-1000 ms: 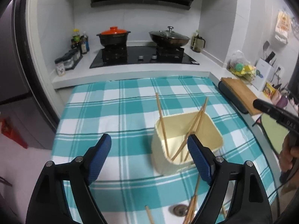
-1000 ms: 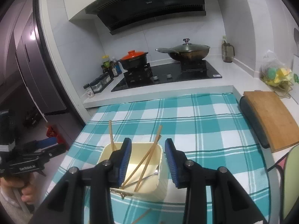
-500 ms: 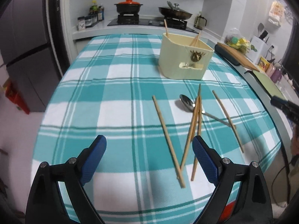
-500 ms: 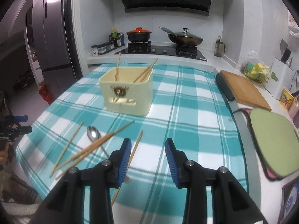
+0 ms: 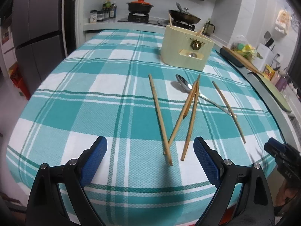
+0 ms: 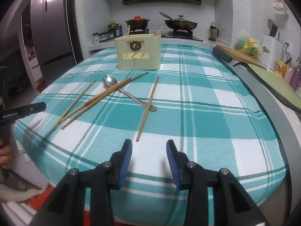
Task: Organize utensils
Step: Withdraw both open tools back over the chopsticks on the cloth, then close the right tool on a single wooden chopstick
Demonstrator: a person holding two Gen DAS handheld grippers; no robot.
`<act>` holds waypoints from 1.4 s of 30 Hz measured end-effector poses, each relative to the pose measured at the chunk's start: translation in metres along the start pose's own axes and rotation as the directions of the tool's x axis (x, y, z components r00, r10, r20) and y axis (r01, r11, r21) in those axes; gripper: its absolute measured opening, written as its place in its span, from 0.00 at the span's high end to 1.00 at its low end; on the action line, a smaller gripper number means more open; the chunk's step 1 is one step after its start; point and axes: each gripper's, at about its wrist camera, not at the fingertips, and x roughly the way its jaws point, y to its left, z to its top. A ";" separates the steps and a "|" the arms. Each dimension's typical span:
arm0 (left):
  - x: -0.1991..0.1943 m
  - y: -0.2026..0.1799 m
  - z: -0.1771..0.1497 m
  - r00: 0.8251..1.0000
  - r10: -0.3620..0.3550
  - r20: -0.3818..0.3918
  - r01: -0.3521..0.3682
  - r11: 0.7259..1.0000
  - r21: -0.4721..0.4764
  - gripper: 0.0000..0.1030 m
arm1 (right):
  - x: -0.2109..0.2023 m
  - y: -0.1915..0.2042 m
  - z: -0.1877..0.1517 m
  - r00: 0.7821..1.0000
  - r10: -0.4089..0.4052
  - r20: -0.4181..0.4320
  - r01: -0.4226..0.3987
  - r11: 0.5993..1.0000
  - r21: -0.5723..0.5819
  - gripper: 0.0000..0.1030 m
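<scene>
Teal-and-white checked cloth [image 5: 94, 101] covers the counter. Left to right across it:

- Left gripper [image 5: 150, 157] hangs over the near edge, jaws wide, nothing between them. Just ahead lie the near tips of three chopsticks.
- Single chopstick [image 5: 160, 118] lies alone on the left of the scatter, its near end touching the crossed pair.
- Crossed chopsticks [image 5: 190, 113] fan out next to it, their far ends lying over the spoon handle.
- Metal spoon [image 5: 183, 83], bowl up, sits toward the far side; handle runs right, under the sticks.
- Lone chopstick [image 6: 148, 107] lies furthest right, crossing the spoon's handle end; its near tip is just ahead of the right gripper.
- Right gripper [image 6: 149, 157] hovers low at the counter edge, jaws narrow but apart, empty.
- Cream utensil holder [image 6: 139, 53] stands upright well beyond the scatter, with a few chopsticks already poking from its top.

Step in hand, by judgement: approach for the next pickup; part of the sorting is done, five pieces remain loose. Next move likely calls for lowering one gripper onto the nearest stick tip, closing across its thin shaft without dragging the crossed neighbours.
</scene>
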 end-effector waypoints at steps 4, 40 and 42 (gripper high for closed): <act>-0.002 -0.004 0.000 1.000 0.028 0.007 -0.028 0.999 0.018 0.09 | 0.000 -0.001 0.003 1.000 -0.004 0.014 0.004 1.000 0.003 0.63; 0.010 0.012 0.014 0.995 0.104 0.000 -0.104 0.994 0.024 0.09 | 0.030 -0.015 0.019 0.999 -0.018 -0.042 0.020 0.998 0.064 0.63; 0.015 0.016 0.019 0.996 0.090 -0.013 -0.090 0.996 0.010 0.09 | 0.035 -0.024 0.029 0.998 -0.022 -0.050 0.026 0.997 0.077 0.63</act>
